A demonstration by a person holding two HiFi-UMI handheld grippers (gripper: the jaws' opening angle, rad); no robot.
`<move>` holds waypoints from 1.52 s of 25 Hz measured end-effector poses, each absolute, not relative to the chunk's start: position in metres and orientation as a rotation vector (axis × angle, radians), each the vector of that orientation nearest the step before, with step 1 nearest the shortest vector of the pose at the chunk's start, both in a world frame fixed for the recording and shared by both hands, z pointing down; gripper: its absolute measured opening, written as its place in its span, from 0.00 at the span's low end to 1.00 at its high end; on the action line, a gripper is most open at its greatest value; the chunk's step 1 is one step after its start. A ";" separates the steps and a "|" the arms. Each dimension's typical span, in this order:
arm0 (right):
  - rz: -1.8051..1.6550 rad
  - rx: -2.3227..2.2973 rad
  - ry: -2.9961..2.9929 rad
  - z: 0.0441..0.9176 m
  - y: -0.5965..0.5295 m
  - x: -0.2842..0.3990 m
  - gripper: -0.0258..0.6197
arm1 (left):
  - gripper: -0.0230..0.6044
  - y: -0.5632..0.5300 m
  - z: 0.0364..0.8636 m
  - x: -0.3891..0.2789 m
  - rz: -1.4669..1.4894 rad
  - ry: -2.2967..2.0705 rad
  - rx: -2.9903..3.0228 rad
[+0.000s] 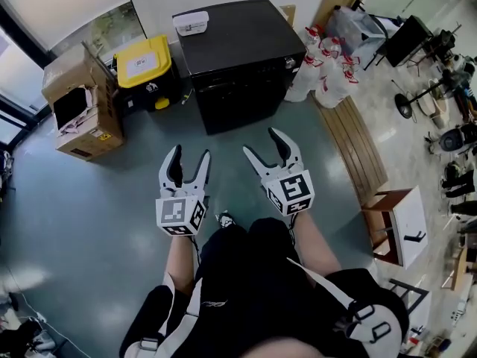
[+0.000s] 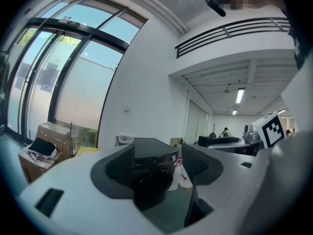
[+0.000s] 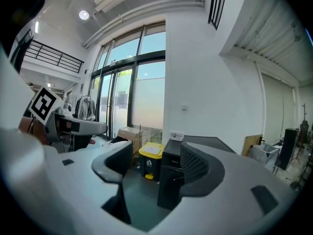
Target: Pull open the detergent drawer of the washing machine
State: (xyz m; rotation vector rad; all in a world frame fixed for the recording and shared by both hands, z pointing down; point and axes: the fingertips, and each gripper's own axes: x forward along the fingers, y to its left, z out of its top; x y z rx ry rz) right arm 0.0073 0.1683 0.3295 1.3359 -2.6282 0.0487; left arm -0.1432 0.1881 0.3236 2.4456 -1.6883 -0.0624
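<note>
Washing machine (image 1: 235, 47) is sitting at my 12 o'clock, well apart from me; detergent drawer is too small to make out. I'm holding left gripper (image 1: 189, 156) and right gripper (image 1: 262, 145) side by side, both jaws gaping wide, gripping nothing. Yellow-lidded bin (image 1: 143, 62) is standing at the machine's 9 o'clock, white bags (image 1: 324, 73) at its 3, small white box (image 1: 191, 22) lying on its top.
</note>
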 end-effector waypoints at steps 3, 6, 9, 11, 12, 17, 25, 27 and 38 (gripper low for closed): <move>0.077 1.333 -2.622 0.336 0.155 -0.002 0.51 | 0.51 0.178 0.332 -0.152 -0.055 -1.671 2.434; 0.098 1.339 -2.615 0.342 0.137 -0.010 0.51 | 0.51 0.162 0.338 -0.165 -0.050 -1.669 2.417; 0.114 1.347 -2.609 0.346 0.118 -0.016 0.51 | 0.51 0.143 0.344 -0.172 -0.041 -1.655 2.406; 0.122 1.350 -2.608 0.350 0.106 -0.016 0.51 | 0.51 0.130 0.348 -0.172 -0.030 -1.647 2.408; 0.124 1.349 -2.609 0.351 0.099 -0.015 0.51 | 0.51 0.124 0.350 -0.171 -0.025 -1.643 2.407; 0.129 1.345 -2.610 0.354 0.047 -0.013 0.51 | 0.51 0.078 0.353 -0.165 -0.002 -1.622 2.423; 0.137 1.300 -2.627 0.354 -0.045 0.002 0.51 | 0.51 -0.012 0.358 -0.147 0.048 -1.632 2.398; 0.138 1.284 -2.632 0.356 -0.068 0.006 0.51 | 0.51 -0.033 0.364 -0.145 0.059 -1.639 2.375; 0.235 1.200 -2.586 0.414 -0.142 0.030 0.51 | 0.51 -0.107 0.420 -0.119 0.264 -1.658 2.362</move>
